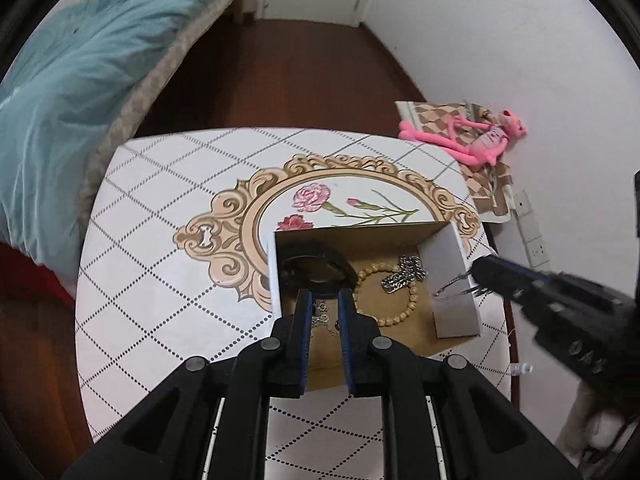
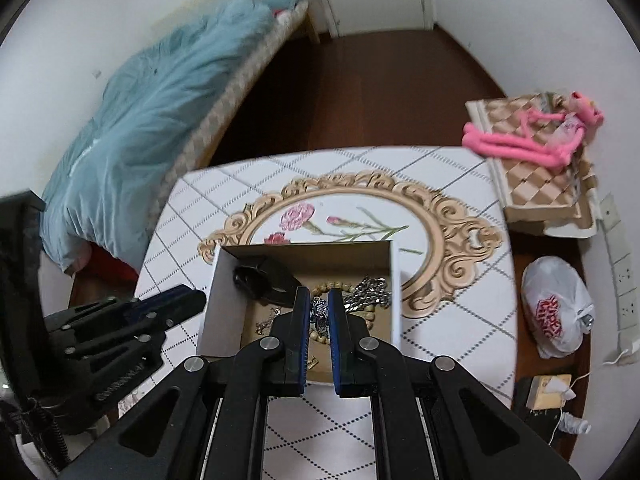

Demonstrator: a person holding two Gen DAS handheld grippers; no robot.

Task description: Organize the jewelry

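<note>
Brown cardboard lines the open, white-walled jewellery box (image 1: 450,268), which stands on the white, diamond-patterned table (image 1: 160,240) near its printed oval frame. In the box lie a black ring-shaped bangle (image 1: 316,258), a pale wooden bead bracelet (image 1: 412,304) and a chunky silver link chain (image 1: 404,274). The left gripper (image 1: 324,294) points steeply down over the box with its jaws almost together and nothing evidently between them. The right gripper (image 2: 319,292) has its jaws pressed together, apparently pinching a thin silver chain (image 1: 450,286). In the left wrist view this chain shows as a fine strand against the box's right outer wall, and in the right wrist view a small dark owl-like pendant (image 2: 320,312) shows between the fingers. The thing in hand is therefore aloft at the box's right rim, not yet laid inside. The step appears to be delivery into the box. It would go best if the tips were carried over the bare floor at the near right corner, clear of the bracelet and link chain, then lowered until the pendant rests before the jaws part, so the strand cannot snag. The strand's long axis trails from the tips down and toward the box. The pendant's length runs roughly along the fingers, though which end leads cannot be told.
</note>
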